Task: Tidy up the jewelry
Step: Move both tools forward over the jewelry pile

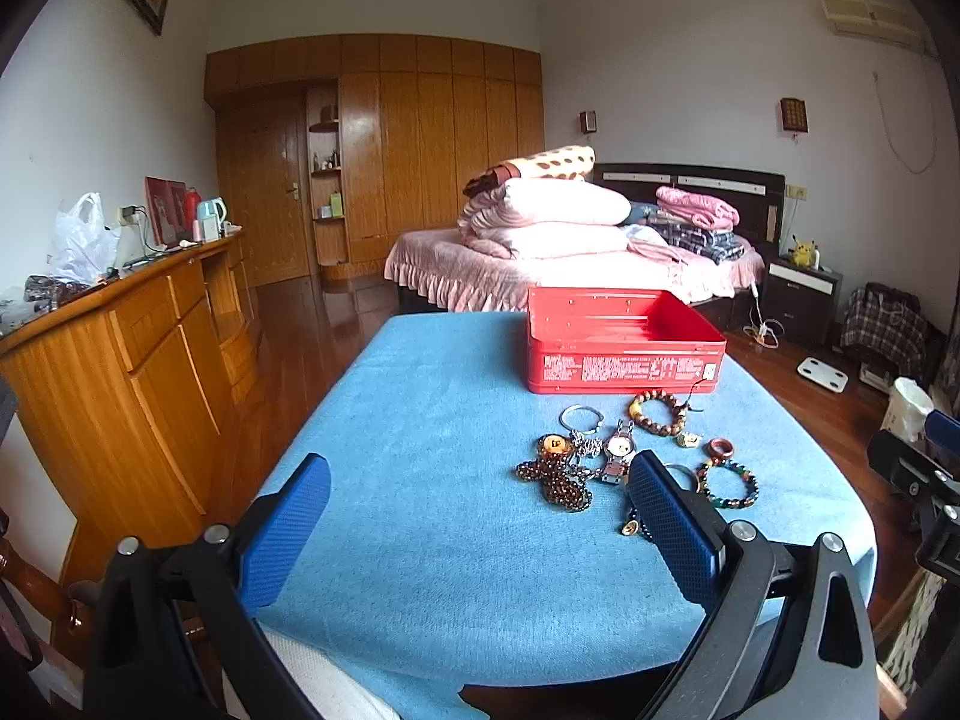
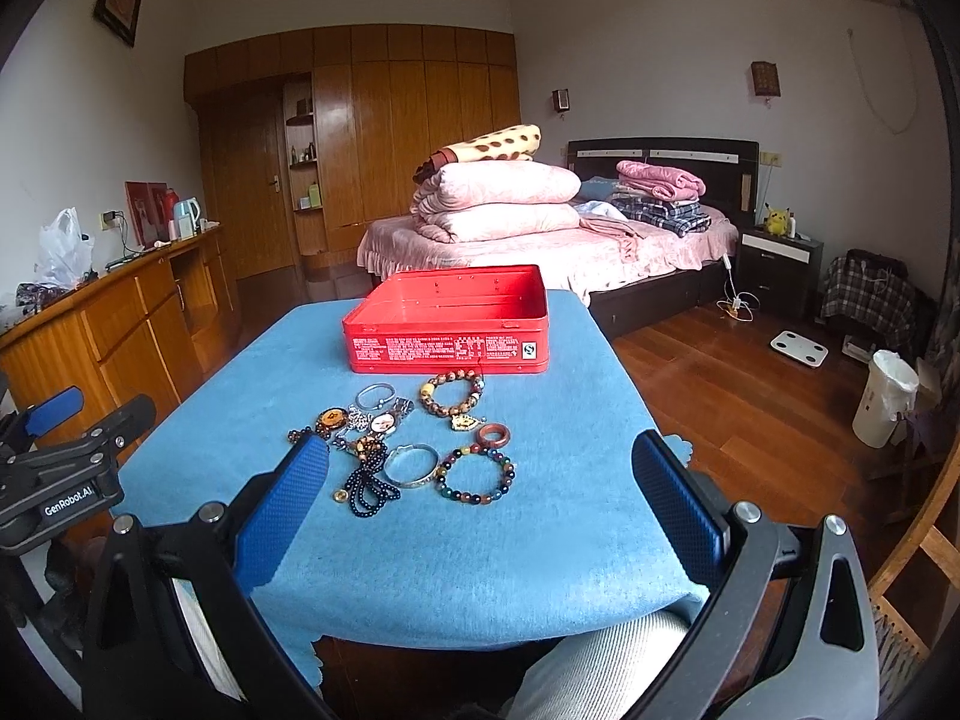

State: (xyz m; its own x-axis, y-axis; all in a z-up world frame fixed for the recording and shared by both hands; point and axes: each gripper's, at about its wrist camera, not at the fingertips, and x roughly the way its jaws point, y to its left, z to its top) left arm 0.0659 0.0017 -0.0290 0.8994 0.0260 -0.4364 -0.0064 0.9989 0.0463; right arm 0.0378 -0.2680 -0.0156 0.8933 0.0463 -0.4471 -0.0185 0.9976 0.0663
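An open red tin box (image 1: 624, 354) (image 2: 447, 330) stands at the far end of a blue-covered table (image 1: 420, 480) (image 2: 540, 540). In front of it lies jewelry: a brown bead bracelet (image 2: 451, 394) (image 1: 657, 412), a multicolour bead bracelet (image 2: 477, 474) (image 1: 729, 483), a brown ring (image 2: 494, 434) (image 1: 720, 450), a silver bangle (image 2: 411, 465), a silver hoop (image 2: 375, 396) (image 1: 581, 419), a watch (image 2: 387, 420) (image 1: 618, 450), dark bead necklaces (image 2: 366, 489) (image 1: 555, 480). My left gripper (image 1: 477, 474) and right gripper (image 2: 480, 450) are open, empty, hovering near the table's front.
A wooden sideboard (image 1: 120, 348) with clutter runs along the left wall. A bed (image 2: 540, 240) with pink bedding stands behind the table. A white bin (image 2: 885, 396) and scale (image 2: 798, 349) sit on the wooden floor at right. My legs are under the table's near edge.
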